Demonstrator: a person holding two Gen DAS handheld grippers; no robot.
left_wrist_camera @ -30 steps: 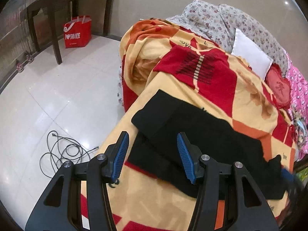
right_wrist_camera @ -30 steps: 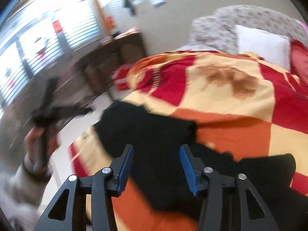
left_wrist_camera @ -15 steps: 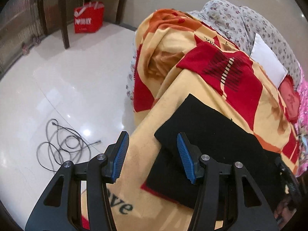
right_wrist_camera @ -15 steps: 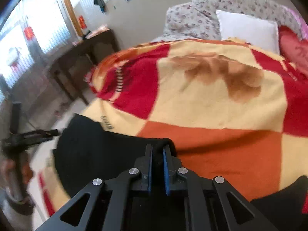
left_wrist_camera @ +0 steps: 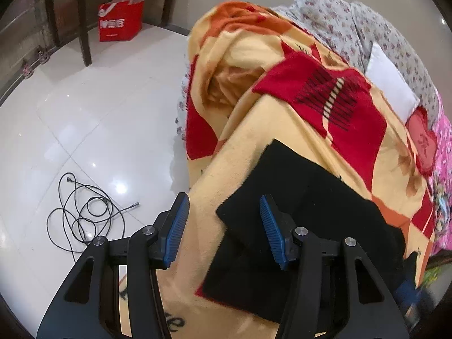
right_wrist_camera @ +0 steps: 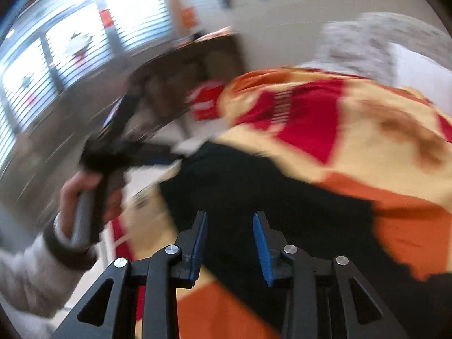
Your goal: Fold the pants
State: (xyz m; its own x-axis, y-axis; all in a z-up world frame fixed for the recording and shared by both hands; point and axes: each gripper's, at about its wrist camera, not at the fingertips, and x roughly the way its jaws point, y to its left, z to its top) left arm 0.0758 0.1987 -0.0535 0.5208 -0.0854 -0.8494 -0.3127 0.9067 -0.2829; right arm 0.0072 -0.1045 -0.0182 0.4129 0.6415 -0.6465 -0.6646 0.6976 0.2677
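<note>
Black pants [left_wrist_camera: 305, 206] lie folded in layers on the yellow, red and orange blanket [left_wrist_camera: 282, 124] of the bed. My left gripper [left_wrist_camera: 223, 226] is open and empty, above the pants' near left corner at the bed's edge. In the blurred right wrist view the pants [right_wrist_camera: 254, 192] stretch across the blanket [right_wrist_camera: 381, 130]. My right gripper [right_wrist_camera: 230, 243] is open and empty just above them. The left gripper [right_wrist_camera: 118, 152] shows there in the person's hand at the left.
White tiled floor [left_wrist_camera: 84, 118] lies left of the bed, with a coiled black cable [left_wrist_camera: 84, 217]. A red shopping bag [left_wrist_camera: 120, 18] stands by a dark wooden table [left_wrist_camera: 82, 14]. A white pillow [left_wrist_camera: 392, 84] and floral bedding [left_wrist_camera: 339, 19] lie at the bed's head.
My right gripper was shut on the pants half a second ago; now it has opened and let go, and its view swung left. My left gripper stayed open and drifted slightly.
</note>
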